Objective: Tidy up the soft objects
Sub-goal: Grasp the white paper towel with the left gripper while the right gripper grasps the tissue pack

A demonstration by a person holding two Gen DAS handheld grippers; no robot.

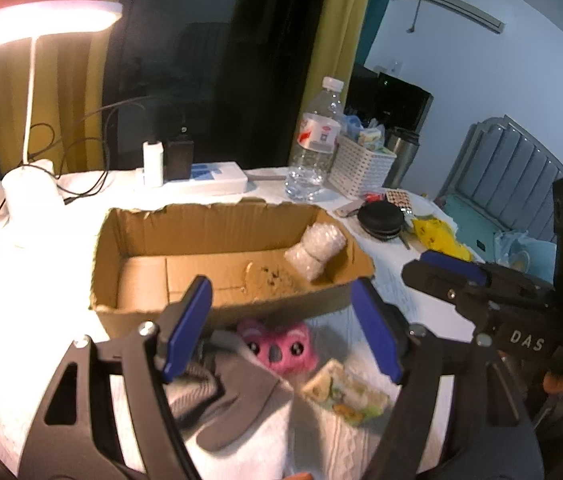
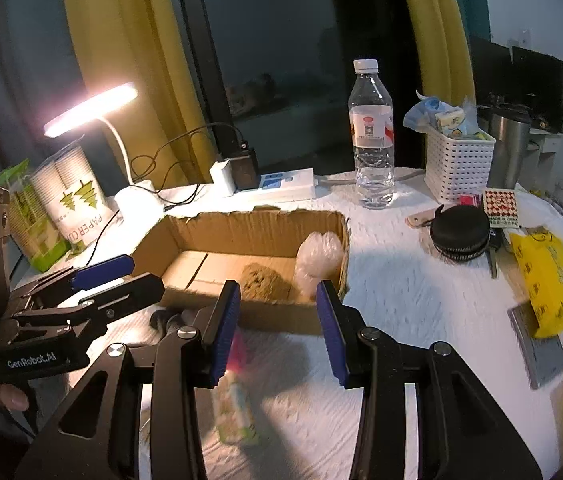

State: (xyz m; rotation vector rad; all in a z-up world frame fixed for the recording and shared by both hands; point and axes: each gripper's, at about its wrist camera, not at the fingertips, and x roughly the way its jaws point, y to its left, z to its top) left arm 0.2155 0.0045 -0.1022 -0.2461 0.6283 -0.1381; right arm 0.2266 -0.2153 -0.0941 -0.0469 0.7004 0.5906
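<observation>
1. The cardboard box [image 1: 225, 256] sat on the white-covered table [image 2: 421, 288], its top open, and held two things so far: a bubble-wrap bundle [image 1: 315, 252] leaning in the far right corner, and, in the right wrist view, a brownish lump [image 2: 263, 282] on the floor beside it. What that lump was could not be made out

2. The rest of the soft objects lay outside, in a heap just in front of the box's near wall – a pink plush toy [image 1: 277, 346] nearest the cardboard, a grey mitten-like piece [image 1: 241, 404] beside it, and a flat packet with a cartoon print [image 1: 341, 396] to the right. None of them was in the box

3. The left gripper [image 1: 281, 332] hung above that heap with its blue pads spread wide and nothing between them; the plush showed in the gap, apparently below the pads and untouched

4. The right gripper [image 2: 277, 332] was likewise spread and empty, poised over the table near the box's right front corner, with the blurred packet [image 2: 237, 412] below it

5. Judged from this, the job was only partly done: two items were in and at least three waited outside. The plush looked the likeliest next pick for the left claw – soft enough to squash, so a wide pinch across its body should have served
</observation>
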